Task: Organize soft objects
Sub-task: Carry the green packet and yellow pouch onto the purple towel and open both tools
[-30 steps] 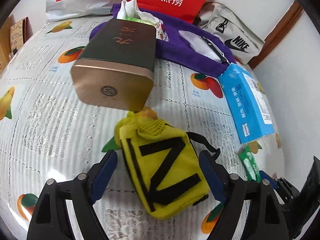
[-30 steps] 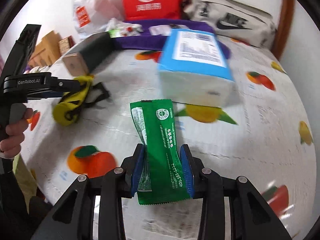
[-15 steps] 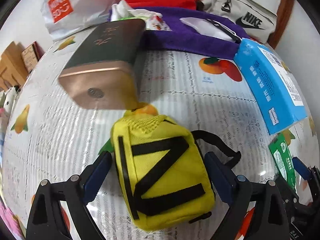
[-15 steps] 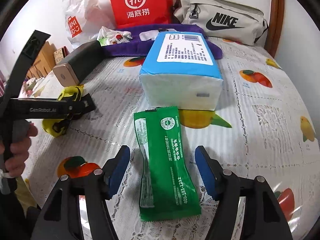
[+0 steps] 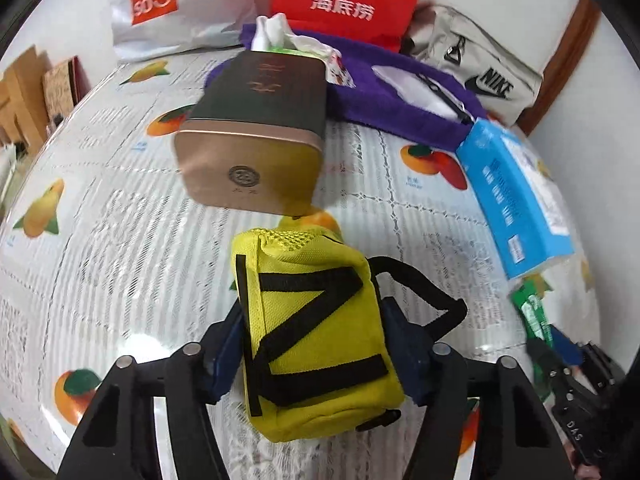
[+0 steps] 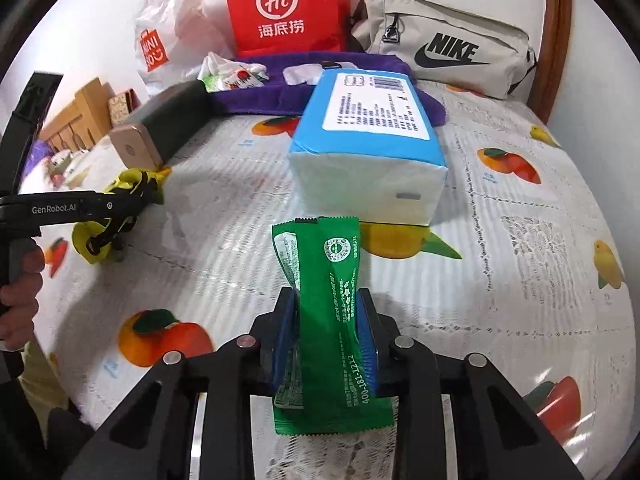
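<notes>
Nearest in the left wrist view: left gripper, jaws just drawn in, blue pads pinching the flanks of a yellow pouch marked with black straps. Pouch lying on the counter, covered by a white lace cloth printed with fruit; black loop strap trailing off its right side. Just beyond the pouch, a dark box with a gold end, tipped toward the camera, near edge close to the pouch's mesh top. To the right, a blue tissue pack, and below it a glimpse of the green packet in the other gripper.

Nearest in the right wrist view: right gripper, jaws just drawn in, pads squeezing a green packet at its middle, wrapper creased and narrowed there, lower end over the lace cloth. Just beyond the packet's top edge, the blue tissue pack standing on the counter. Off to the left, the left gripper held by a hand, yellow pouch beneath it.

Farther back: purple cloth carrying crumpled white wrappers. At the far edge, against the wall: white Miniso bag, red paper bag, beige Nike waist bag.
</notes>
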{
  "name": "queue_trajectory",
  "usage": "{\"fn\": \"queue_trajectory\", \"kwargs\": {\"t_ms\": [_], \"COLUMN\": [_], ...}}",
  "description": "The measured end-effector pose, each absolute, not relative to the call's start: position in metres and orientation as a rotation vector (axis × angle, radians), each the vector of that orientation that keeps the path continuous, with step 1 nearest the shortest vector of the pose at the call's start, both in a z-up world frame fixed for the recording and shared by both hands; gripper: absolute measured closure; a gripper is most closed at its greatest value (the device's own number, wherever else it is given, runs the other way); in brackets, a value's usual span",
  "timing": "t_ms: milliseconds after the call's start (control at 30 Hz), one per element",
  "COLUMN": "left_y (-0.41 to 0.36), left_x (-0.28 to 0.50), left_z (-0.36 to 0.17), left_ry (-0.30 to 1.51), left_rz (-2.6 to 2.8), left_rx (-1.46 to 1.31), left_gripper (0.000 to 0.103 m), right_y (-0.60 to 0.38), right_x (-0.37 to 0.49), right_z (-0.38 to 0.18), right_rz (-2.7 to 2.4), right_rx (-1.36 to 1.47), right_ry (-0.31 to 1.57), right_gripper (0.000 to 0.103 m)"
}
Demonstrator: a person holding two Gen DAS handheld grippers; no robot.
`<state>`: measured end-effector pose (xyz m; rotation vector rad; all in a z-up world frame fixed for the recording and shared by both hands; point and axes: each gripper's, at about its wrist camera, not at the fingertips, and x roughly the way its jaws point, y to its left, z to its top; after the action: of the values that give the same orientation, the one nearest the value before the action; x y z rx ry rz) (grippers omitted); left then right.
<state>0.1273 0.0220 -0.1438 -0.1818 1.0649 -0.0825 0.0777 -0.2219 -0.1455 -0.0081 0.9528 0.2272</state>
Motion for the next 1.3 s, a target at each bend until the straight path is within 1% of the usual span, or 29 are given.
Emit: {"fn": "queue_trajectory", "kwargs": {"t_ms": [733, 1300], "left_y": [0.043, 0.051], "left_x": [0.102, 0.11], "left_z": [-0.084, -0.049], "left_ry": [0.942, 0.879], "left_rz": [-0.058, -0.053], "left_rx": [-0.202, -0.207], "left_gripper": [0.044, 0.044], "right_y": [-0.228, -0.228], "right_x": [0.063, 0.08], "right_z": [-0.087, -0.039], "right_rz": [0.196, 0.197], "right_rx": [0.014, 0.006], "right_ry": [0.89, 0.807], "right_gripper": [0.074, 0.074]}}
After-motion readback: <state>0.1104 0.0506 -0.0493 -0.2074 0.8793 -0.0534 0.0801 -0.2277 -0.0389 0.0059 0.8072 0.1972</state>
